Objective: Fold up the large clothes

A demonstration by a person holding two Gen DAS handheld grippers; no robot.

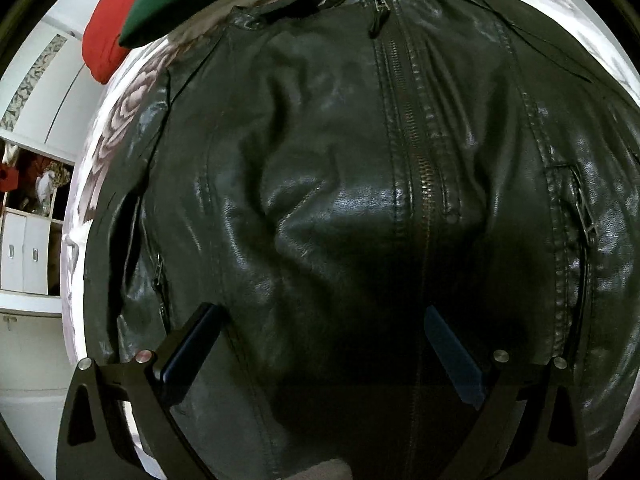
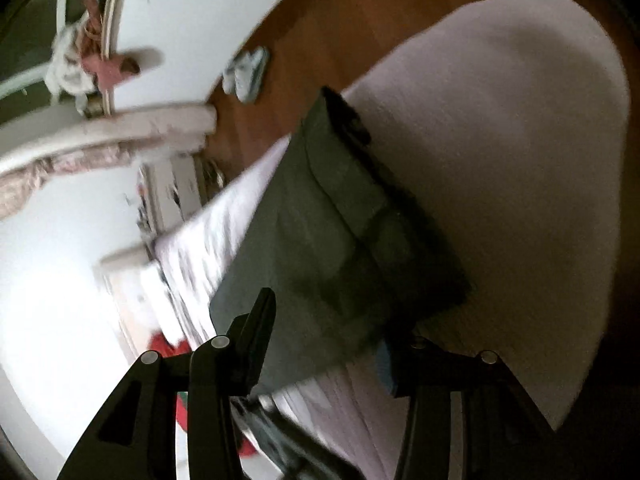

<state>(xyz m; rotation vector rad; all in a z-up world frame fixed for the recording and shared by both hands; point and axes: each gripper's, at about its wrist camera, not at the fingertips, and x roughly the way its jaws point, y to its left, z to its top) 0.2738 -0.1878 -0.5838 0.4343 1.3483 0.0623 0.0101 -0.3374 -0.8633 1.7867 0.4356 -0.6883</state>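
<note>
Jacket of black zipped leather lay front-up on the floral bedspread. Left gripper hovered above its hem, jaws wide apart, empty. Right gripper, jaws also spread, held nothing beside a dark green folded garment; the view was blurred.

White cabinets line the wall on the left, one open shelf crammed with red and patterned things. A rose-print bedsheet covers the bed. Over on the right view, reddish-brown wooden floor, a pale rug, white wall, everything blurred.
</note>
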